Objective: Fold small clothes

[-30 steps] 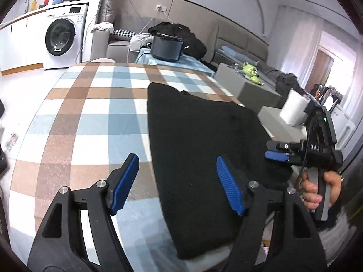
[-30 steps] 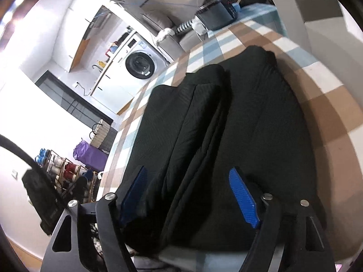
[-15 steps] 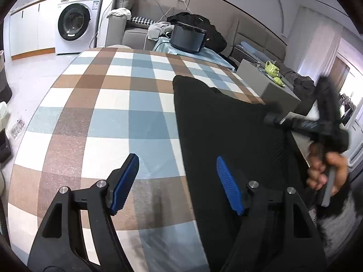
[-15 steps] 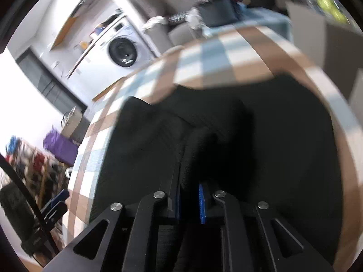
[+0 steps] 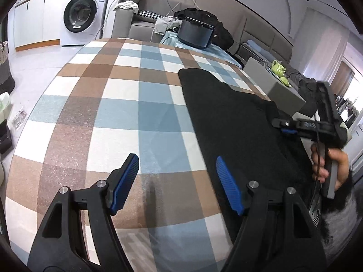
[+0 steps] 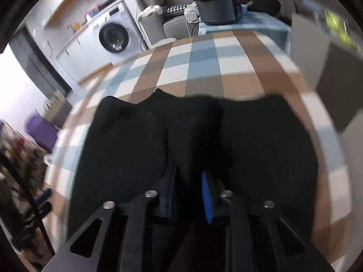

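Tabletop (image 5: 118, 117), covered in a brown, blue and white checked cloth, fills most of both views; its far edge faces a washing machine (image 5: 79, 15) and a grey sofa (image 5: 127, 20).

Black garment (image 5: 238, 122), knitted and ribbed, lies on the right half of the tabletop, reaching to the near edge and close to the right edge. In the right wrist view its near part is gathered into a raised fold running between the blue pads, with flatter panels to either side.

Left gripper (image 5: 177, 183), black frame with blue ribbed pads, hovers over the near edge of the tabletop with jaws wide apart and nothing between them; its right pad sits over the left border of the black garment, its left pad over bare cloth.

Right gripper (image 6: 189, 192), of the same make, is at the near right edge; its jaws are opening, with the gathered fold of the black garment between the pads. In the left wrist view a hand (image 5: 329, 165) holds its handle.

Dark basket (image 5: 195, 31) stands on a blue-covered surface beyond the far edge.
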`<state>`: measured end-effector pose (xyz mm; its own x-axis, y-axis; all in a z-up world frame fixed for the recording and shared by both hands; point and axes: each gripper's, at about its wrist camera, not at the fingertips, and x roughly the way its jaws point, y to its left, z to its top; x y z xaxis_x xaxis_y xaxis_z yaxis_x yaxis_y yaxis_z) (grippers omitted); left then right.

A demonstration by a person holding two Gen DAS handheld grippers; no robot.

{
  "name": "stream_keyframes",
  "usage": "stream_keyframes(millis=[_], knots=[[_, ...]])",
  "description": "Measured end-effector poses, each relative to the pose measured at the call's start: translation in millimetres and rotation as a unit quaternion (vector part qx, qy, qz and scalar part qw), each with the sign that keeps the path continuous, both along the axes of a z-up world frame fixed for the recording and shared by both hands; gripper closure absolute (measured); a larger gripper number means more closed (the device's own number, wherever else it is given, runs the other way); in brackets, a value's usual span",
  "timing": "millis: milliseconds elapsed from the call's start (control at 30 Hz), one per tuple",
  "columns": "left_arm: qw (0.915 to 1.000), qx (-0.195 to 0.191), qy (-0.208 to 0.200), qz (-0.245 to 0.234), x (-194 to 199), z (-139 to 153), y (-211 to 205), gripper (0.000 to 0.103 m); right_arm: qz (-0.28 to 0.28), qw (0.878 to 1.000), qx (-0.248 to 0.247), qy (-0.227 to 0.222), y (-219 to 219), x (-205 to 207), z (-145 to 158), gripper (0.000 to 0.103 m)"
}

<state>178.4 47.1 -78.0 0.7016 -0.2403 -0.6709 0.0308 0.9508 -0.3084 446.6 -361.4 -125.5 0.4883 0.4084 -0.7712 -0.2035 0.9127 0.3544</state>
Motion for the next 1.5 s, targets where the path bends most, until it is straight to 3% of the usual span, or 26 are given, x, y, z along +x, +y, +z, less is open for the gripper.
stream_keyframes(millis=[33, 200, 433, 667, 867, 1100, 1200, 1267, 1400, 1500], knots=[[1.0, 0.001, 0.0, -0.004, -0.8, 0.5, -3.0, 0.034, -0.001, 1.0, 0.012, 0.001, -4.8, -9.9, 1.1, 0.063], [0.9994, 0.013, 0.001, -0.032, -11.6, 3.6, -24.1, 0.034, 0.012, 0.999, 0.04, -0.027, -20.3, -85.4, 17.9, 0.063], [0.9968, 0.017, 0.016, -0.076, -37.3, 0.5, -56.1, 0.034, 0.059, 0.993, 0.1, -0.006, -7.5, -170.6, 11.0, 0.063], [0.9943, 0.025, 0.033, -0.098, -62.8, -8.9, -74.3, 0.034, 0.07, 0.997, 0.028, 0.017, -7.6, -206.6, -9.9, 0.066], [0.9927, 0.03, 0.029, -0.114, -73.5, -3.3, -83.3, 0.034, 0.052, 0.993, 0.1, -0.028, -22.3, -196.8, 18.4, 0.064], [0.9883, 0.046, 0.034, -0.141, -77.1, -4.9, -94.0, 0.034, 0.033, 0.989, 0.137, 0.037, -2.9, -131.5, -13.4, 0.064], [0.9889, 0.042, 0.038, -0.137, -76.8, -6.1, -91.0, 0.034, 0.018, 0.987, 0.156, 0.044, -2.2, -105.4, -19.4, 0.073], [0.9895, 0.039, 0.039, -0.134, -76.4, -6.8, -88.5, 0.034, 0.028, 0.99, 0.139, 0.024, 5.0, -98.7, -8.8, 0.095], [0.99, 0.031, 0.043, -0.131, -74.1, -8.9, -82.8, 0.034, 0.036, 0.984, 0.152, -0.084, -0.4, -105.3, 34.0, 0.097], [0.9894, 0.035, 0.053, -0.13, -71.4, -13.6, -82.0, 0.034, -0.014, 0.992, 0.111, -0.066, -8.3, -99.2, 29.6, 0.1]])
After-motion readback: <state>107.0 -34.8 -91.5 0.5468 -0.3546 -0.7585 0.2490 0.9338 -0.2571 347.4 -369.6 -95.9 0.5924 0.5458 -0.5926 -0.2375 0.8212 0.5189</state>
